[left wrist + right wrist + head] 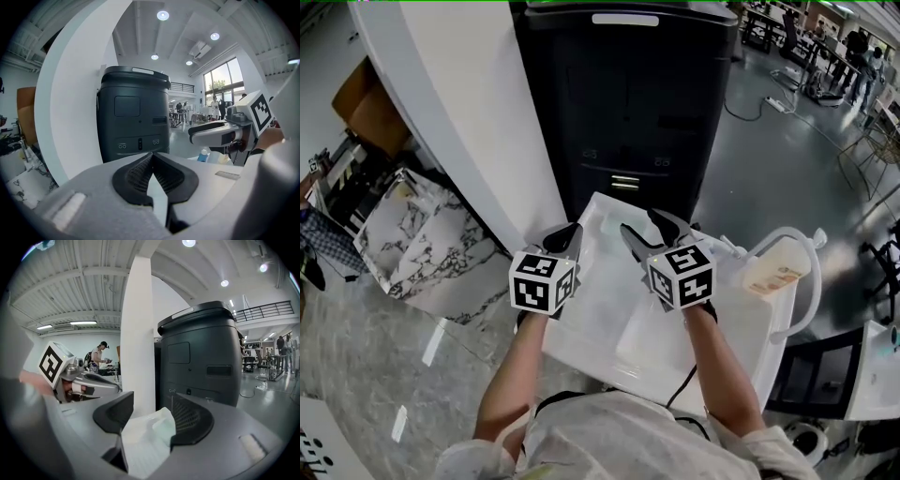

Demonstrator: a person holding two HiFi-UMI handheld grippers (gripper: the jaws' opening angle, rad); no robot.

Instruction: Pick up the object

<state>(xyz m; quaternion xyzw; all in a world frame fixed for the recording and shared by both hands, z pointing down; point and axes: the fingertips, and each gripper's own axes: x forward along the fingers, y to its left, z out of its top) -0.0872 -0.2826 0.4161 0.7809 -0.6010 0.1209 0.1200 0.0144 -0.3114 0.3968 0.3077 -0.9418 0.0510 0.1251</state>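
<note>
Your right claw (637, 219) is spread, pinching nothing, above the white tray (598, 305) at frame centre. The tray's longer side appears to run from centre down toward the right. Your left claw (572, 230) is pressed together and empty at the tray's left edge.

- The left gripper (571, 232) and right gripper (645, 225) cover part of the white tray (605, 300); I can't see what sits beneath them.
- The dark machine (628, 94) runs off the head view's top edge.
- The label on the bottle (776, 272) is too small for me to read.
</note>
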